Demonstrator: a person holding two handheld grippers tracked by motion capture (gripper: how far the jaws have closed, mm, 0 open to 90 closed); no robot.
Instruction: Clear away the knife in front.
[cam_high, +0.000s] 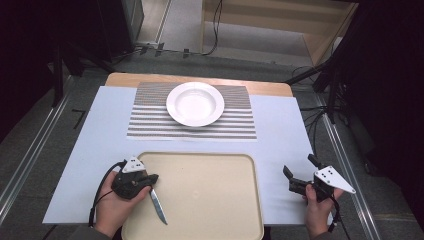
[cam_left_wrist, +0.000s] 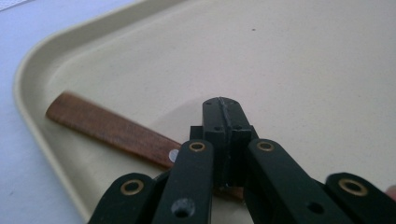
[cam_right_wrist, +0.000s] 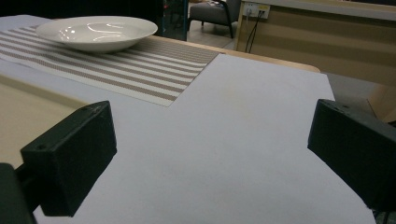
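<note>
Left gripper (cam_high: 150, 181): jaws clenched on the knife (cam_high: 158, 206), gripping it near the junction of blade and handle, over the near left corner of the tray (cam_high: 210, 190).
Knife: blade pointed toward the person in the high view; brown wooden handle (cam_left_wrist: 109, 128) lay low over the tray floor in the left gripper view.
Tray: beige, resting on the white table cover (cam_high: 280, 130).
Plate (cam_high: 195, 103): white, on the striped placemat (cam_high: 150, 120), beyond the tray.
Right gripper (cam_high: 296, 176): jaws released, wide apart, nothing between them, right of the tray.
</note>
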